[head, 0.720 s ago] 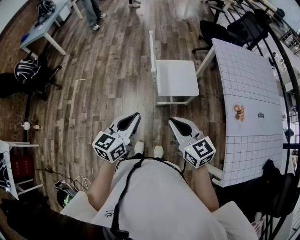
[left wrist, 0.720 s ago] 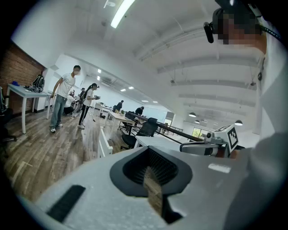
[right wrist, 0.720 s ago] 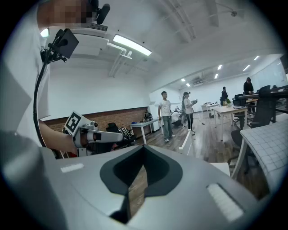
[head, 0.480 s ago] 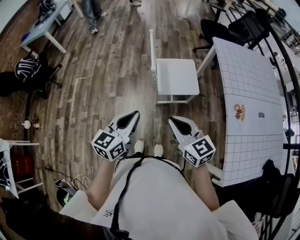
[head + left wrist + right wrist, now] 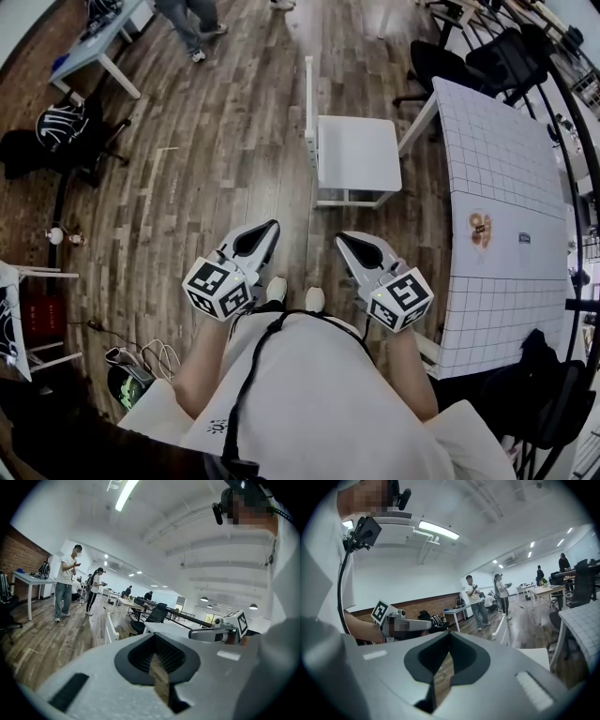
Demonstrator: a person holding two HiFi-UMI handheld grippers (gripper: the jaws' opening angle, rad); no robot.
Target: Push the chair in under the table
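A white chair [image 5: 356, 155] stands on the wooden floor ahead of me, its backrest [image 5: 307, 112] to the left and its seat toward the white gridded table [image 5: 497, 178] on the right. The chair's backrest [image 5: 110, 629] and the same chair [image 5: 506, 630] also show in the two gripper views. My left gripper [image 5: 267, 232] and right gripper [image 5: 345, 242] are held side by side in front of my body, both shut and empty. Both sit well short of the chair and touch nothing.
Black office chairs [image 5: 469, 56] stand at the table's far end. A white desk [image 5: 94, 47] and a black chair with a bag [image 5: 56, 141] are at the left. Two people stand on the floor beyond [image 5: 65, 583]. Cables [image 5: 141, 366] lie at lower left.
The view has shifted slightly forward, so the chair and table sit a little lower and to the right in the picture. Both grippers keep their places and stay shut.
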